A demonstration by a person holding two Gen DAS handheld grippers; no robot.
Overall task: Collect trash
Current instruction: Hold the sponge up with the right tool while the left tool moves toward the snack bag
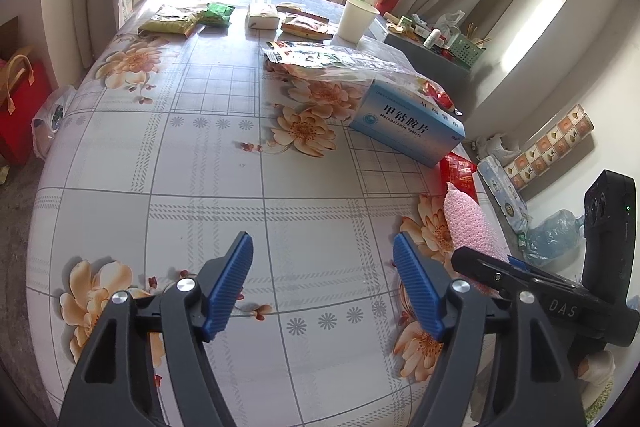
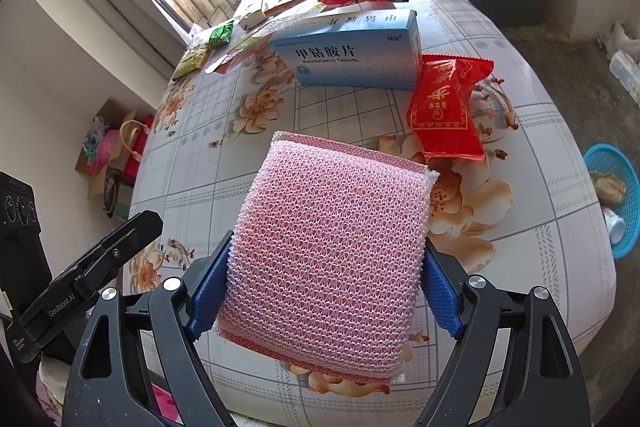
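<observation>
Left gripper: your left gripper (image 1: pixel 322 283) hangs over the flowered tablecloth (image 1: pixel 208 163) with its blue pads spread wide and nothing between them.
Green packets: at the far left of the table, a yellow-green snack packet (image 1: pixel 170 23) lies beside a darker green one (image 1: pixel 216 13).
Paper cup: a white paper cup (image 1: pixel 357 19) stands upright near the far edge, to the right of the packets.
Tablet box: the blue Mecobalamin Tablets box (image 2: pixel 352 53) lies on its side mid-table, with a clear plastic bag (image 1: pixel 340 65) of wrappers behind it.
Red wrapper: a red foil wrapper (image 2: pixel 448 111) lies touching the box's right end, just past the sponge.
Right gripper: your right gripper (image 2: pixel 324 291) is clamped on the pink mesh scouring sponge (image 2: pixel 328 259), one blue pad pressed against each side edge.
Sponge position: you hold it flat, above the tablecloth near the table's right edge.
Basket: a blue plastic basket (image 2: pixel 612 199) sits on the floor at the far right, with some scraps inside.
</observation>
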